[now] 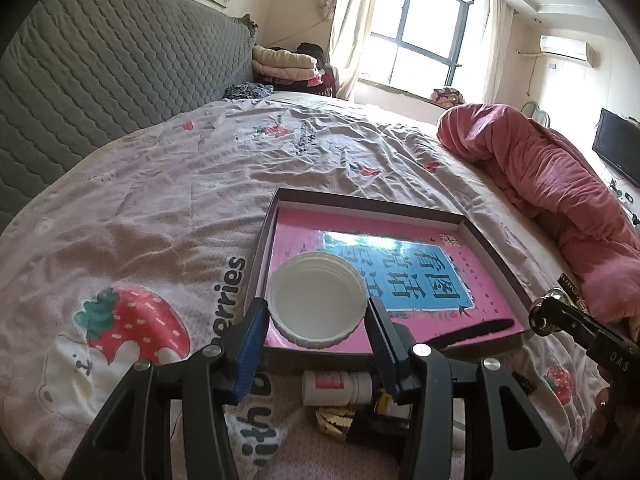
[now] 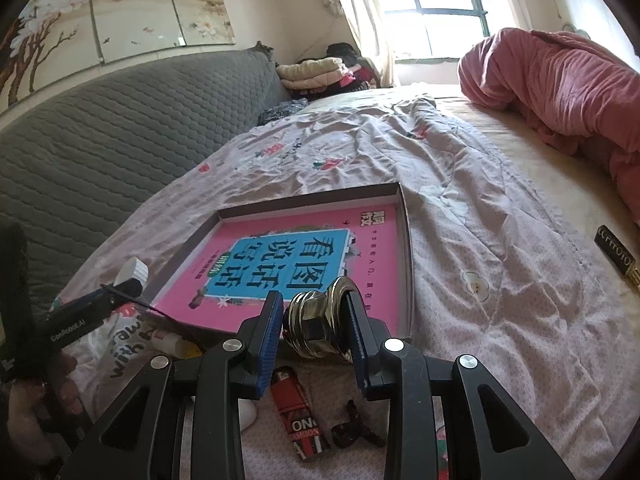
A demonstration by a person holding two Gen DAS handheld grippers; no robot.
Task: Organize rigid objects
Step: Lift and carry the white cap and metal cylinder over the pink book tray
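My left gripper (image 1: 316, 316) is shut on a white plastic lid (image 1: 316, 300) and holds it over the near edge of a shallow dark box (image 1: 496, 248) that has a pink book (image 1: 400, 264) inside. My right gripper (image 2: 314, 322) is shut on a shiny metal fitting (image 2: 320, 320) just in front of the same box (image 2: 406, 232). The lid in the left gripper also shows at the left of the right wrist view (image 2: 132, 274). The right gripper and fitting show at the right edge of the left wrist view (image 1: 544, 316).
A white pill bottle (image 1: 336, 388) and a gold-black item (image 1: 334, 420) lie on the strawberry-print sheet below my left gripper. A red lighter (image 2: 298, 416) and a dark small piece (image 2: 352, 430) lie below my right. A black-gold tube (image 2: 618, 252) and a pink duvet (image 2: 560, 80) are on the right.
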